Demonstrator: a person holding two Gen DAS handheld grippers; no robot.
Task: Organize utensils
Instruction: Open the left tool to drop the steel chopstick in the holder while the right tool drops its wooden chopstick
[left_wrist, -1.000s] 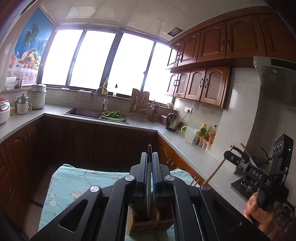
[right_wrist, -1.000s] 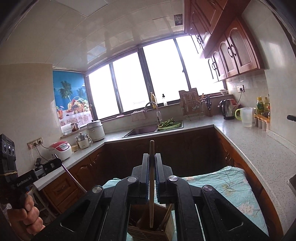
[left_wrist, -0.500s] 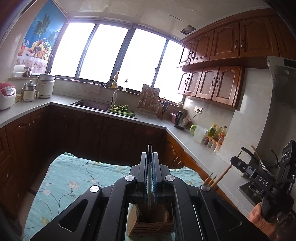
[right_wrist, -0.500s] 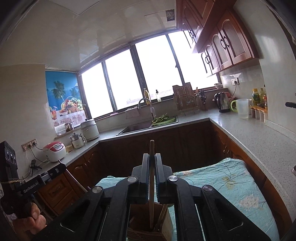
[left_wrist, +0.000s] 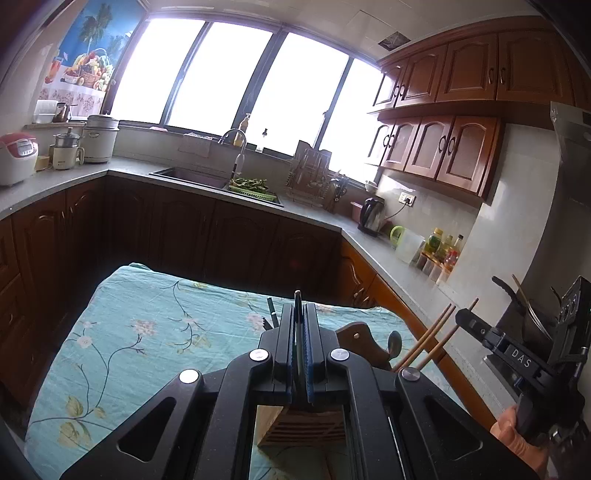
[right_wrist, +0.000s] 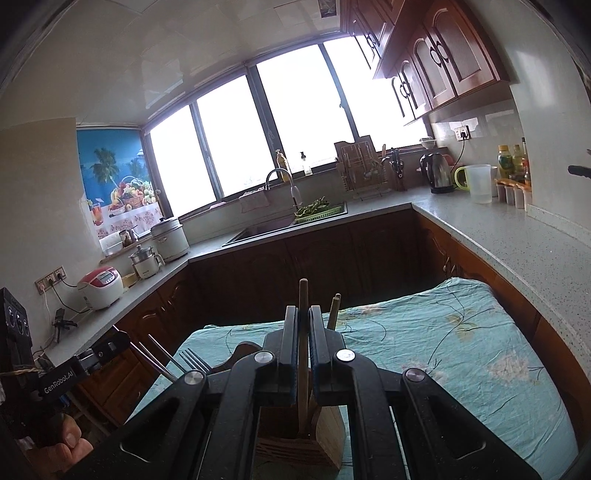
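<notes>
In the left wrist view my left gripper (left_wrist: 299, 310) is shut on a thin, flat metal utensil (left_wrist: 297, 334) that stands upright over the wooden utensil holder (left_wrist: 303, 424); its lower end is hidden. The right wrist view shows my right gripper (right_wrist: 303, 314) shut on a wooden chopstick (right_wrist: 303, 295), whose lower end reaches into the holder (right_wrist: 332, 432). Another chopstick (right_wrist: 334, 310) and a fork (right_wrist: 195, 360) stand in the holder. Each view catches the other gripper at its edge: the right gripper (left_wrist: 461, 315) and the left gripper (right_wrist: 118, 338).
The holder stands on a table under a teal floral cloth (left_wrist: 147, 332). A wooden handle (left_wrist: 354, 339) and a spoon (left_wrist: 393, 341) rise beside it. Brown cabinets and a grey counter (right_wrist: 517, 243) run around the room, with a sink (left_wrist: 192, 175) under the windows.
Both grippers have sunk toward the holder with their utensils still gripped. More of the table cloth now shows in both views.
</notes>
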